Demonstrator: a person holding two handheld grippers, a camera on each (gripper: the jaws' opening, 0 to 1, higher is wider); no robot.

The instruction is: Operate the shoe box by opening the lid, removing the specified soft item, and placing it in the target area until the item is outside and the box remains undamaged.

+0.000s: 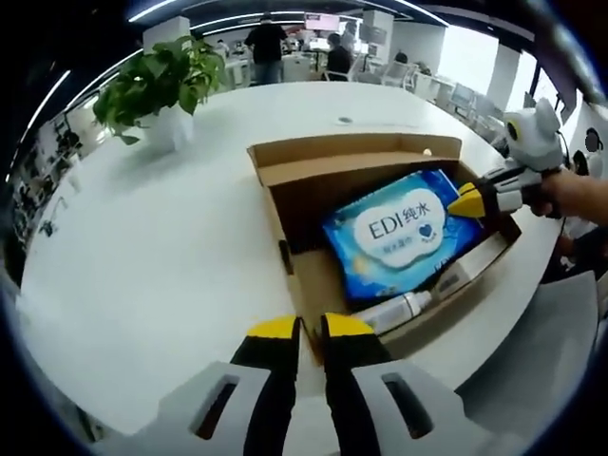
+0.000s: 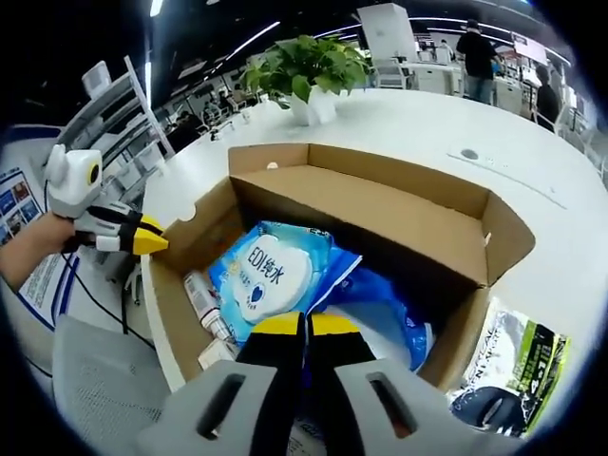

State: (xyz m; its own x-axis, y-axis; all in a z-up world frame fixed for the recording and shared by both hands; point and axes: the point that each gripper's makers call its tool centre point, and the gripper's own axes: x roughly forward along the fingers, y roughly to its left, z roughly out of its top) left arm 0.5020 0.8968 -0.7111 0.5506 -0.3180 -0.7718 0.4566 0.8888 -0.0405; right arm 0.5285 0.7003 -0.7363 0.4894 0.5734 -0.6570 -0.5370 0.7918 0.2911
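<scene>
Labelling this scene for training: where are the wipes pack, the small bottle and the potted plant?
wipes pack [image 1: 404, 239], left gripper view, white label.
small bottle [image 1: 397, 310], left gripper view, body.
potted plant [image 2: 306, 65], right gripper view, leaves.

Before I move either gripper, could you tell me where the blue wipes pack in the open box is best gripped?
I would pinch the wipes pack at its crimped end seam, coming straight down through the shoe box's open top. It lies flat, label up, so its broad face offers no pinch; the thin seam does. Stay clear of the small bottle alongside.
</scene>
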